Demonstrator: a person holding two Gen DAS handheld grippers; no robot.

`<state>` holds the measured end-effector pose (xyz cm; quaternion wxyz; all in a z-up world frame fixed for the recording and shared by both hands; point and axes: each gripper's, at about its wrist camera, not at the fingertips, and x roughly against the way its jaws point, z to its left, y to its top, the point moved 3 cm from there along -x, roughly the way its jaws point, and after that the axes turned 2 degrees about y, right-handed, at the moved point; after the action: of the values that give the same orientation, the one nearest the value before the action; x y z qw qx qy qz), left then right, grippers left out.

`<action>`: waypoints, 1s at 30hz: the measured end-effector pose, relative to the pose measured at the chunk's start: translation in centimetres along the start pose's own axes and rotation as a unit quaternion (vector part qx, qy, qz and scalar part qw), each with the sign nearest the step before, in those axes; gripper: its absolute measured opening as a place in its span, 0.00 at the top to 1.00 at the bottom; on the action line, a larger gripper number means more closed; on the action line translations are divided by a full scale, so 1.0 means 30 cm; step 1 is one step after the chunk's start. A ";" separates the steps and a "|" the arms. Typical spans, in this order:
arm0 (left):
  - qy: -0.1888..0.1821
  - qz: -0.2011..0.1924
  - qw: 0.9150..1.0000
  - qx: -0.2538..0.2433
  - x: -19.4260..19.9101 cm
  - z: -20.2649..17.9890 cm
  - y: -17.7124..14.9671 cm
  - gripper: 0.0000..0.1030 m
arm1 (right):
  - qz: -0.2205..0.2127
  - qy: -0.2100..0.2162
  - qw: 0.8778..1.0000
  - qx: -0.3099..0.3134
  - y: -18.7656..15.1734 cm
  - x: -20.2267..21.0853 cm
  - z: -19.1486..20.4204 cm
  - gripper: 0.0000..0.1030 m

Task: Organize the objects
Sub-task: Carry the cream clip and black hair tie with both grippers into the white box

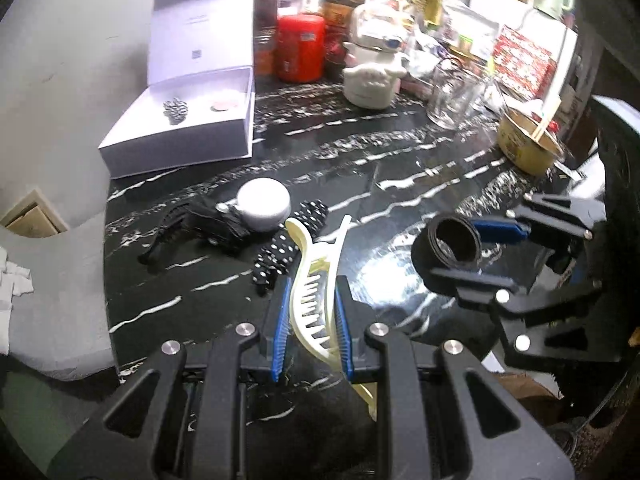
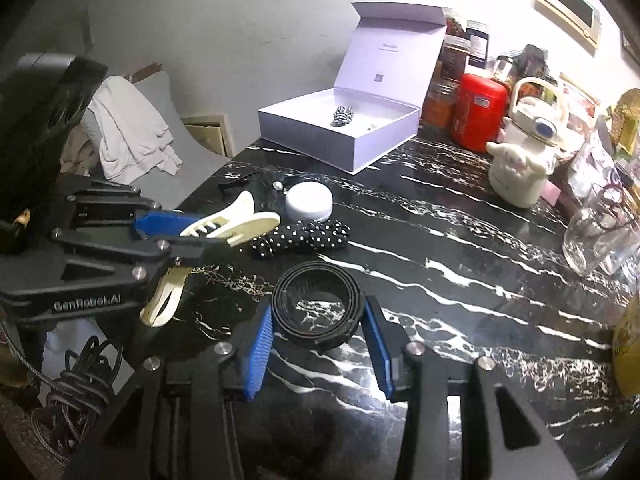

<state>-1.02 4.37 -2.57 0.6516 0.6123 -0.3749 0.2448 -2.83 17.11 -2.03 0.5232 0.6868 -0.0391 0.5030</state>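
My left gripper (image 1: 311,312) is shut on a cream hair claw clip (image 1: 316,280), held above the black marble table (image 1: 400,184). From the right wrist view that same clip (image 2: 236,224) sticks out of the left gripper (image 2: 192,236). My right gripper (image 2: 318,320) is shut on a coiled black belt (image 2: 318,306), which also shows in the left wrist view as the belt (image 1: 454,242) in the right gripper (image 1: 476,248). An open white box (image 1: 180,128), also seen as the box (image 2: 340,128), holds a chequered hair piece (image 1: 175,110). On the table lie a polka-dot hair tie (image 1: 288,248), a white round case (image 1: 264,204) and a black clip (image 1: 196,222).
Along the table's far edge stand a red canister (image 1: 300,48), dark jars (image 1: 266,20), a white character kettle (image 1: 374,76), a clear glass (image 1: 452,96) and a yellow bowl with chopsticks (image 1: 528,144). A grey chair with a white cloth (image 2: 132,132) is left of the table.
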 end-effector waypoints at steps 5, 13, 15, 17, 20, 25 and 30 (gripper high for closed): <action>0.013 0.003 1.000 0.014 -0.013 0.035 0.029 0.81 | -0.002 0.007 1.000 0.012 0.043 -0.019 -0.004 0.57; 0.024 0.012 0.999 0.026 -0.065 0.114 0.077 0.81 | 0.011 0.013 0.999 0.030 0.131 -0.112 -0.031 0.57; 0.030 0.013 0.999 0.025 -0.076 0.137 0.099 0.81 | 0.012 0.014 0.999 0.034 0.156 -0.133 -0.033 0.57; 0.031 0.013 0.999 0.025 -0.085 0.154 0.120 0.81 | 0.011 0.018 0.999 0.035 0.189 -0.157 -0.036 0.57; 0.036 0.015 0.999 0.025 -0.108 0.190 0.158 0.81 | 0.005 0.021 0.999 0.033 0.245 -0.186 -0.048 0.57; 0.036 0.014 0.999 0.033 -0.151 0.250 0.228 0.81 | 0.001 0.022 0.999 0.042 0.328 -0.228 -0.062 0.57; 0.044 0.019 0.998 0.037 -0.200 0.292 0.289 0.81 | -0.001 0.025 0.999 0.045 0.397 -0.281 -0.076 0.57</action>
<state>-13.01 -2.26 -2.25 0.6395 0.6173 -0.3484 0.2976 -15.37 9.52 -0.22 0.4928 0.6972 -0.0027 0.5206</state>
